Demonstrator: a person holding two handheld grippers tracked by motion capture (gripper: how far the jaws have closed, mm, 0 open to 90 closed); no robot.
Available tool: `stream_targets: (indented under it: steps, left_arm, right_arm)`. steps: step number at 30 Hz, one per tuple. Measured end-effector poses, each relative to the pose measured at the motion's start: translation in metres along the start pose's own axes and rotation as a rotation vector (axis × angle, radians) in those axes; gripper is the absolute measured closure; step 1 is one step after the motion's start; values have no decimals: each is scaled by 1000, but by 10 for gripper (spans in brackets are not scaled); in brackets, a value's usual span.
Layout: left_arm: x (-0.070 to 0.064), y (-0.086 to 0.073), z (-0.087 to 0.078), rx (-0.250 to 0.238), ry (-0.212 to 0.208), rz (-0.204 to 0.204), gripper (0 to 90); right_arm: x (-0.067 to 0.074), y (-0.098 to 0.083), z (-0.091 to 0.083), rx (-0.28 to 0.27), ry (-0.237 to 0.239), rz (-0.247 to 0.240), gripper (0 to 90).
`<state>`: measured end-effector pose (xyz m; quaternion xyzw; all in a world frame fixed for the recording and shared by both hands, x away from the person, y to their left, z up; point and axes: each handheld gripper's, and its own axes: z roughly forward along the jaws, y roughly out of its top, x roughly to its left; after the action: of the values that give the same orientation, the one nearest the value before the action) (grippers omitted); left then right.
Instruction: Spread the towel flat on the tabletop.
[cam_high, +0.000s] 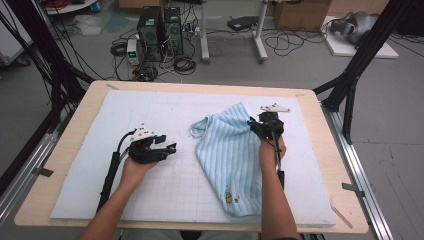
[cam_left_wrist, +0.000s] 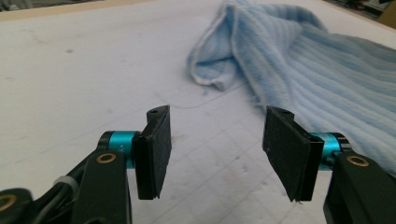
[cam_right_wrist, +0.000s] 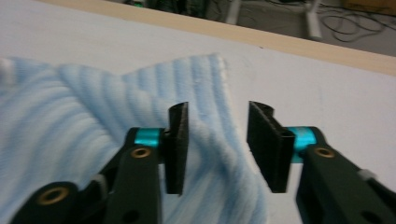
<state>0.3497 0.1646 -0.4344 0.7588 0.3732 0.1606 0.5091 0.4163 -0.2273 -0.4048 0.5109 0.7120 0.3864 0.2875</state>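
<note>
Light-blue ribbed terry towel (cam_high: 231, 157) w/ white edging lies rumpled on the pale grid-marked foam mat (cam_high: 165, 192), spread from mat centre toward 4 o'clock in high view; one corner peaks up at 12 o'clock of the cloth, a folded lobe sticks out at its 10 o'clock. Small yellow-blue printed motif (cam_high: 228, 196) near the towel's 6 o'clock end.

R gripper (cam_high: 261, 126), black w/ teal collars, sits at the towel's 2 o'clock edge, hand gripping it from below. R gripper view: jaws part open, moderate gap, towel (cam_right_wrist: 93, 121) edge fold running up between them; the left pad (cam_right_wrist: 177, 149) lies against the fabric, right pad clear of it, so no pinch. Frame blurred.

L gripper (cam_high: 169, 148) at 9 o'clock of the towel, well apart from it, over bare mat, tips aimed toward 3 o'clock. L gripper view: jaws wide, nothing between the pads (cam_left_wrist: 156, 154), just mat (cam_left_wrist: 70, 84) below; towel (cam_left_wrist: 299, 70) ahead at 1 o'clock, its white-trimmed folded lobe nearest.

Mat rests on a light wood tabletop (cam_high: 82, 112); black PC towers (cam_high: 160, 32) and cables on the floor at 12 o'clock beyond the table.
</note>
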Motion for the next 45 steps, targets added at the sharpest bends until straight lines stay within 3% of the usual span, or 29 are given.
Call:
stream_targets:
  steps: [3, 7, 10, 13, 18, 20, 21, 23, 24, 29, 33, 39, 45]
  left_arm:
    - [-12, 2, 9, 11, -49, 14, 439]
    - [-28, 5, 25, 44, -81, 55, 441]
    - [-39, 8, 40, 93, -67, 111, 435]
    - [-46, 11, 55, 135, -57, 131, 426]
    - [-56, 12, 75, 203, 2, 165, 430]
    - [-58, 11, 79, 208, -6, 161, 512]
    - [-58, 11, 79, 206, -9, 161, 607]
    - [-61, 11, 78, 210, -11, 206, 806]
    - [-61, 11, 78, 213, -10, 210, 839]
    - [-41, 12, 63, 217, 25, 154, 856]
    - [-23, 9, 42, 207, 63, 144, 855]
    - [3, 5, 10, 164, 118, 110, 855]
    - [26, -2, -11, 123, 162, 51, 852]
  right_arm:
    - [1, -5, -21, -18, 81, -4, 472]
    - [4, -18, -48, -18, 100, -69, 410]
    - [2, -29, -65, -14, 106, -82, 364]
    - [-1, -38, -75, -12, 111, -87, 362]
    - [0, -52, -81, 11, 118, -112, 365]
    - [0, -56, -80, 14, 125, -106, 365]
    - [0, -57, -80, 16, 123, -107, 366]
    - [1, -58, -79, 20, 128, -107, 368]
    - [2, -58, -78, 22, 132, -111, 374]
    - [14, -61, -75, 34, 161, -131, 383]
    - [26, -62, -69, 44, 185, -150, 384]
    - [42, -58, -60, 48, 210, -166, 384]
    - [56, -55, -56, 47, 231, -189, 384]
